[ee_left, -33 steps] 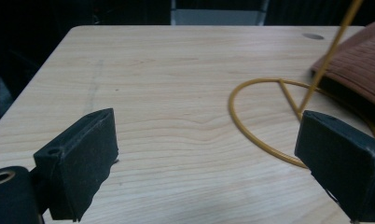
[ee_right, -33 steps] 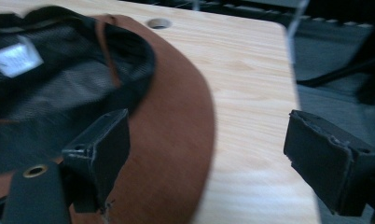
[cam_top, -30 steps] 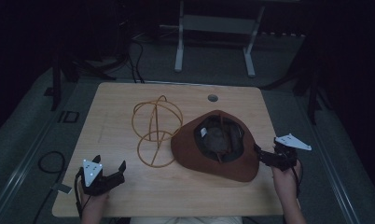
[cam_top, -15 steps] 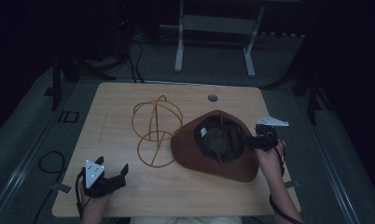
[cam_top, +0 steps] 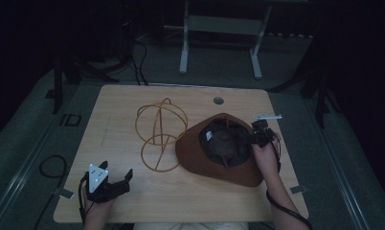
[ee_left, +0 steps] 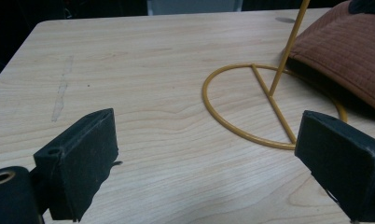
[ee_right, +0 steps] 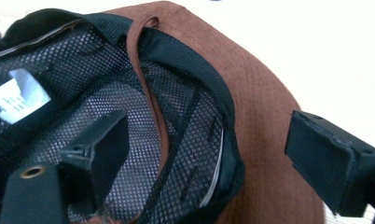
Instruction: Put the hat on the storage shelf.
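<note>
My high view is dim and grainy, the room around the table [cam_top: 133,196] almost black. Both gripper views are far brighter (mine looking into the hat [ee_right: 269,116] washes the tabletop white), with near jaws slightly soft.

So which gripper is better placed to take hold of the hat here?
Right. The right gripper sits at the brown hat, jaws open astride its edge, one inside the mesh lining. The left gripper rests open near the table's front edge, apart from the hat.

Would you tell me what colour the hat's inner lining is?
Black mesh lining, inside the brown hat; clearest in the right gripper view.
</note>
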Motion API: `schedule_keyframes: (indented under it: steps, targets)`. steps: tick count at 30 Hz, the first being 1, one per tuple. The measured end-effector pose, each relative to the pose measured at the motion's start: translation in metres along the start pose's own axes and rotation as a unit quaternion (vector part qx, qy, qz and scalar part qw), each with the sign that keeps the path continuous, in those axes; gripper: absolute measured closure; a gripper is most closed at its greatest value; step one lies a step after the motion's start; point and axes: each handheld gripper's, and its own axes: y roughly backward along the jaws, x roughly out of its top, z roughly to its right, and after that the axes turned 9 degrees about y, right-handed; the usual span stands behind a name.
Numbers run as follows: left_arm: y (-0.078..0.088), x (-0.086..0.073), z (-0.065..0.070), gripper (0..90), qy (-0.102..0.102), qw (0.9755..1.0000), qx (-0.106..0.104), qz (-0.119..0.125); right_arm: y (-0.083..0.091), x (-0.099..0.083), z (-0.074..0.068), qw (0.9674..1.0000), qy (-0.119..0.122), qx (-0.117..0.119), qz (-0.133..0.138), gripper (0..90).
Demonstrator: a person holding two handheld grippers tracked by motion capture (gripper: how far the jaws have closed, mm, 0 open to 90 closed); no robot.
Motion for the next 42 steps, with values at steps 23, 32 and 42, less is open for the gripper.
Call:
schedule_keyframes:
  steps: [23,32,42]
  targets:
    - [-0.003,-0.001,0.000,8.3,-0.008,0.9999,0.003,-0.014,-0.035,-0.006,-0.015,0.9875,0.099,-0.088,-0.085,56.5]
    - [-0.001,-0.001,0.000,8.3,-0.007,0.9999,0.005,-0.011,-0.035,-0.009,-0.010,0.9860,0.089,-0.120,-0.075,83.4]
    - [0.001,0.000,-0.004,8.4,-0.003,0.9999,0.015,-0.007,0.001,-0.009,0.004,0.9968,0.018,-0.073,0.030,84.1]
